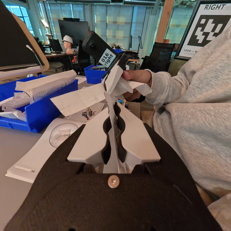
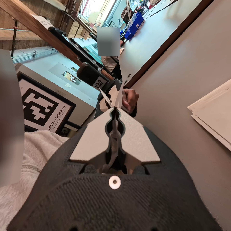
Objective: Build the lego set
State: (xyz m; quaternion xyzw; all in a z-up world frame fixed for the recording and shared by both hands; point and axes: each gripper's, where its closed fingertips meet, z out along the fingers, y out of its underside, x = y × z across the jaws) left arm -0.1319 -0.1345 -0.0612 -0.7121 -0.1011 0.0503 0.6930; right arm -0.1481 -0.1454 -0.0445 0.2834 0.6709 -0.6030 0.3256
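Left tongs (image 1: 114, 106) clamped on white paper bag (image 1: 80, 101), thin edge of bag pinched between black wavy pads, held up above desk (image 1: 16, 150). Right tongs (image 1: 106, 86) seen farther off in left wrist view, also closed on same bag, upper part, gripped by a hand (image 1: 136, 76) in grey sleeve. Bag stretched between both tongs, one flap sticking out left, torn strip with printed marks hanging right near the hand. In right wrist view, right tongs (image 2: 115, 108) shut on crumpled paper of the bag (image 2: 115, 135) running down between the pads; left tongs (image 2: 112, 98) just beyond, touching the same paper, held by other hand (image 2: 130, 98). Instruction booklet (image 1: 41, 147) lying open on desk below the bag, second printed sheet with colourful model picture (image 1: 88, 112) just behind it. Blue bin (image 1: 41, 106) at left on desk, stuffed with other torn white bags. Second blue bin (image 1: 93, 75) farther back. A few small coloured lego pieces (image 1: 121, 101) glimpsed on desk behind the tongs, too small to tell apart. Framed marker board (image 1: 205, 31) at upper right.
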